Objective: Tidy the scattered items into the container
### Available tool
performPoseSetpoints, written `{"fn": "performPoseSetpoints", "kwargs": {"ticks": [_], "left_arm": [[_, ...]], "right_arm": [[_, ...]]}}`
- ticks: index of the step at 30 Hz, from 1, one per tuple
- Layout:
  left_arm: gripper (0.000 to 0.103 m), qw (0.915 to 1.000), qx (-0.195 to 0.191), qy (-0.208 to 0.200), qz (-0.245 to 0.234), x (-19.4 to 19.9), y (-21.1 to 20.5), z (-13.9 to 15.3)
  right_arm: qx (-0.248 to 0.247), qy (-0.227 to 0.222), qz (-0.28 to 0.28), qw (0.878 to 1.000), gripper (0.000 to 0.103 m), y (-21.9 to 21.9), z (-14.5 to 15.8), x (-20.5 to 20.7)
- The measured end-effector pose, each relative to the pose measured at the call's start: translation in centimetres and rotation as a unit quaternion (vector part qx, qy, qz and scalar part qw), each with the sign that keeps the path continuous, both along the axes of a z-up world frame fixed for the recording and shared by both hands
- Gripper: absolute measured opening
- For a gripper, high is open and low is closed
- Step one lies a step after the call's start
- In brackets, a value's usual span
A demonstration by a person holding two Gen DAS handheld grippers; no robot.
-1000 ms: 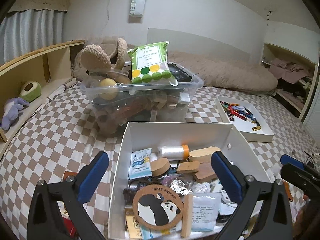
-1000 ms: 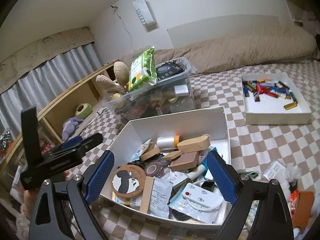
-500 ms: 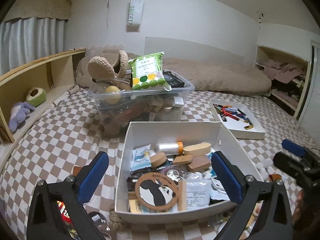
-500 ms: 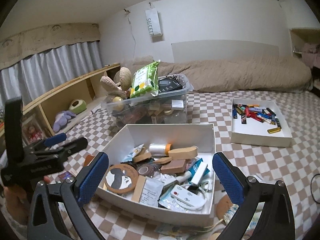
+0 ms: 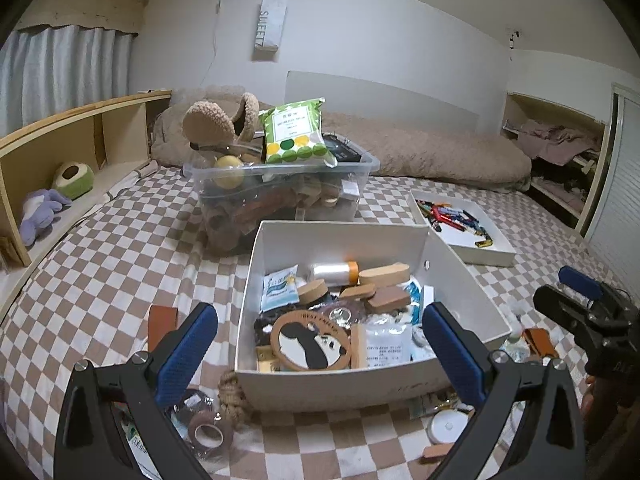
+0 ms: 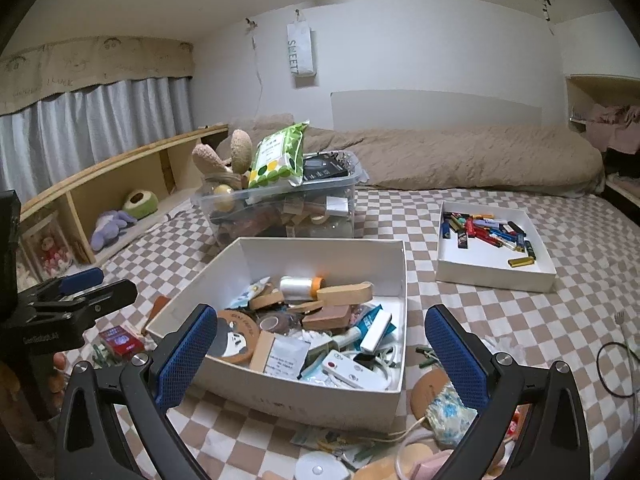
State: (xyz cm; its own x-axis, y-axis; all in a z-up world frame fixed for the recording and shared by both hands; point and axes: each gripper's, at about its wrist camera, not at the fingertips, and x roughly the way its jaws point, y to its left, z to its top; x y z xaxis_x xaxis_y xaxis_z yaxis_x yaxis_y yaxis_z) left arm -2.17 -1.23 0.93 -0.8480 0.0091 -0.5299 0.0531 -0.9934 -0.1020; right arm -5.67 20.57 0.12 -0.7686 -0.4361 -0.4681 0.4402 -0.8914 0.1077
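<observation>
- Your right gripper: jaws spread wide, nothing between the blue pads.
- White box dead ahead of the fingertips, crammed: panda coaster, thread spool, wooden blocks, white remote.
- Beyond the box: clear bin, green snack bag on top.
- Ahead right: shallow white tray of small coloured sticks.
- Off your left jaw: left gripper, red packet on the checked cover.
- Under your right jaw: loose clutter, floral pouch.
</observation>
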Motion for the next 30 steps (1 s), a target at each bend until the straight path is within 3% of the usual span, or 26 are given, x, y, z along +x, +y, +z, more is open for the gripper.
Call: {"fn": "performPoseSetpoints", "kwargs": {"ticks": [5, 30], "left_arm": [[0.103, 0.9999, 0.012, -0.004, -0.002, 0.4, -0.2, -0.7], [0.103, 0.9998, -0.012, -0.008, -0.012, 0.7, 0.3, -1.8]], "right_arm": [[0.01, -0.003, -0.004, 1.0, 0.103, -0.2, -0.6, 0.5], [0.015, -0.008, -0.014, 1.0, 0.103, -0.2, -1.8, 0.8]]}}
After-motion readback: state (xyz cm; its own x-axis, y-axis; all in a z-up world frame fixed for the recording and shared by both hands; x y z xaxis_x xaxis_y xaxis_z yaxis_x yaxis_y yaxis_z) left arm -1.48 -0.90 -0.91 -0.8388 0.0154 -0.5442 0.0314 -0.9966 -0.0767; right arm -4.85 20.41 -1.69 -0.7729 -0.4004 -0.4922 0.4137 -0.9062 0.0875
